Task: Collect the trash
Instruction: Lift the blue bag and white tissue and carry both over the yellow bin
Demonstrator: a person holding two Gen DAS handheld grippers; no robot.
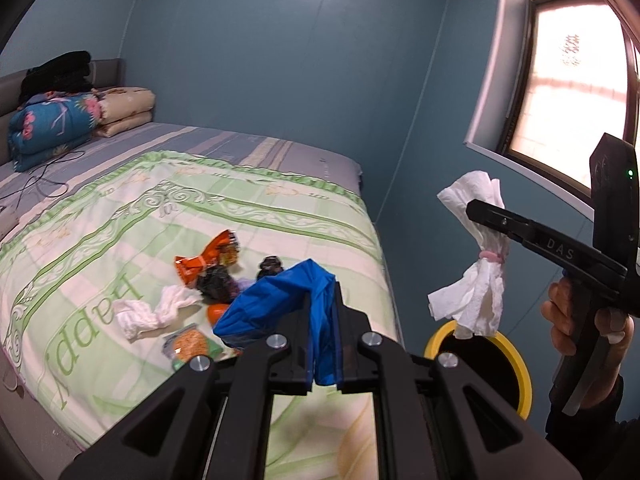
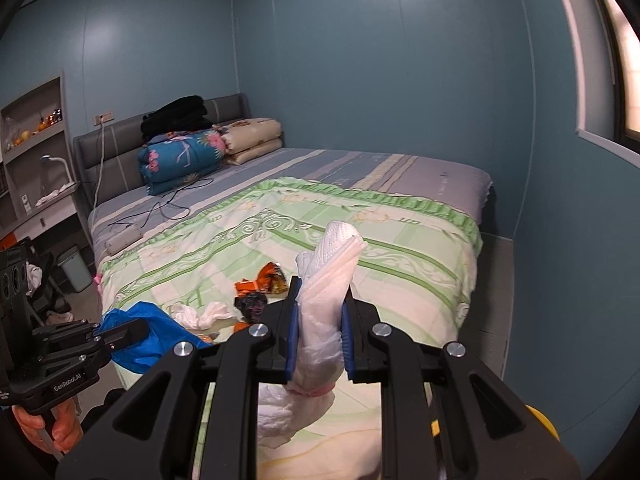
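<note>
both my grippers tilt downward: left gripper (image 1: 320, 336) clamps blue bag (image 1: 280, 300); right gripper (image 2: 320, 336) pinches tissue bundle (image 2: 324, 292), long axis upright.

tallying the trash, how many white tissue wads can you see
2: one tissue wad with a pink band, held in the right gripper; another tissue wad lies on the bed. More may be hidden.

My matt black plastic gripper (image 1: 322, 336) pinched glossy blue plastic film (image 1: 276, 308); the tissue wad (image 2: 324, 280) looked soft, embossed paper.

Two claws (image 1: 322, 308) (image 2: 320, 320), two tissue wads (image 1: 478, 264) (image 1: 148, 314), one blue bag (image 1: 276, 300), one yellow-rimmed bin (image 1: 516, 364), two folded quilts (image 1: 52, 124) (image 1: 126, 110).
</note>
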